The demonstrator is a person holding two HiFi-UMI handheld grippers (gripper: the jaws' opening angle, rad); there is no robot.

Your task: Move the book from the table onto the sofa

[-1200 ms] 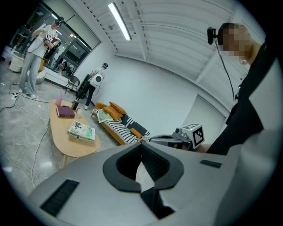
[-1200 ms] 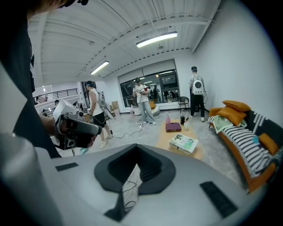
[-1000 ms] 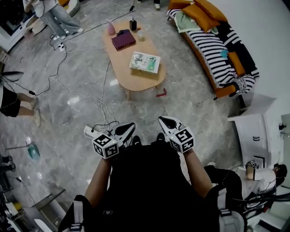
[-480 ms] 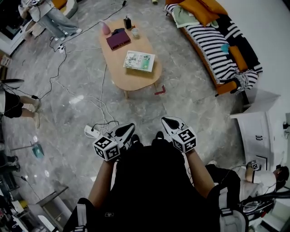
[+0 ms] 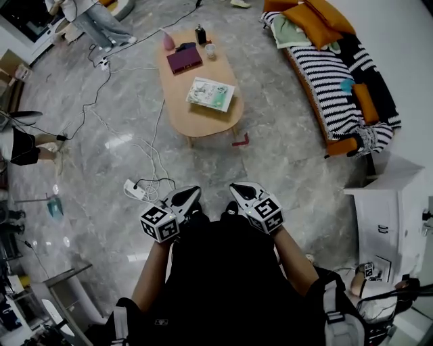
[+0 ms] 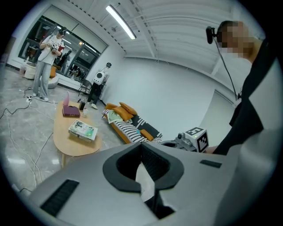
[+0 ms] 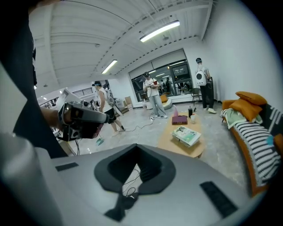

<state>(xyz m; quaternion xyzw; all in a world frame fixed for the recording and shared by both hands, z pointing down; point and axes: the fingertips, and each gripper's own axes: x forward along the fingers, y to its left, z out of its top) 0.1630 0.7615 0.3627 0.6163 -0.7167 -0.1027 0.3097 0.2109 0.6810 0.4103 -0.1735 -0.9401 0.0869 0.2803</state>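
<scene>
Approach step, nothing picked up yet. L gripper (image 5: pixel 189 195) and R gripper (image 5: pixel 238 190) are both pressed together w/ nothing btw the jaws. I hold them low in front of my body over the marble floor (image 5: pixel 270 155), well apart from the worktop.

Task obj: a green-white book (image 5: pixel 212 94) lies flat on the near half of the oval wooden worktop (image 5: pixel 203 120), toward the sofa side. A maroon book (image 5: pixel 184 59) lies at the far end, near a pink bottle (image 5: pixel 167 42), a dark bottle (image 5: pixel 200 34) and a small cup (image 5: pixel 211 51). Task says only "the book" and I can't tell which is meant. My guess is the green-white one, since it's nearer & apart from the other stuff. The sofa (image 5: pixel 325 81), w/ striped cover and orange cushions (image 5: pixel 308 17), stands right of the worktop, a strip of floor btw them.

Next: walk up to the near end of the worktop, minding the cables (image 5: pixel 152 152) and power strip (image 5: pixel 134 190) on the floor to my left. Then spread a gripper and come in low at a book edge. A flat book on a flat top gives little to bite, so I'll prob. have to slide it over the rim, or pinch it from two sides w/ both grippers. Drop spot: the striped seat.
</scene>
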